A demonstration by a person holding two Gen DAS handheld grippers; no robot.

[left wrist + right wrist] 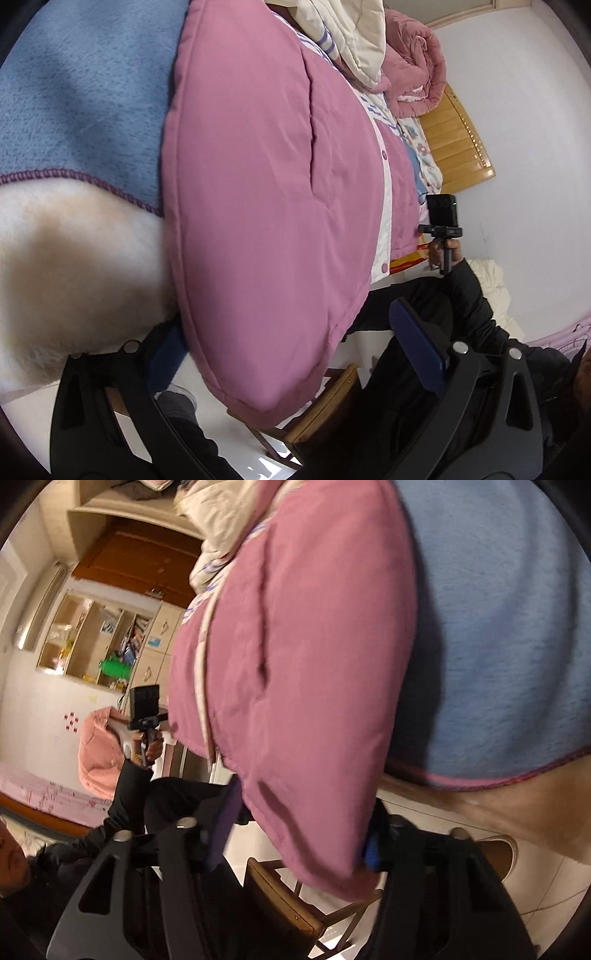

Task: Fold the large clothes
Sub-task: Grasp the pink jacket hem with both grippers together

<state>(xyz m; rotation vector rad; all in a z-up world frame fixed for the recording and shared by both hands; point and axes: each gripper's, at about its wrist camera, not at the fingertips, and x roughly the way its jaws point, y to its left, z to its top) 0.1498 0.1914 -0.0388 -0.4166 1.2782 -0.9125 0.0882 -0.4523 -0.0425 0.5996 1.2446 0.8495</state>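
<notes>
From the left wrist camera, a padded pink jacket [266, 206] with a white snap placket lies on a blue fleece blanket [85, 92], its rounded hem corner bulging between the jaws of the left gripper [295, 354]. The jaws stand wide; one blue pad [417, 347] is clear of the cloth, the other is hidden behind it, so nothing looks pinched. It looks soft, puffy and light, springy rather than stiff, best taken at the stitched hem. This view alone shows a rolled pink quilt [417, 62] and a wooden headboard [458, 144] beyond. From the right wrist camera, the same hem fills the right gripper [295, 845]; the jaws are half closed about it, but whether they press I cannot tell. Only here appear shelves [96, 638] and a wooden stool [280, 901] below.
</notes>
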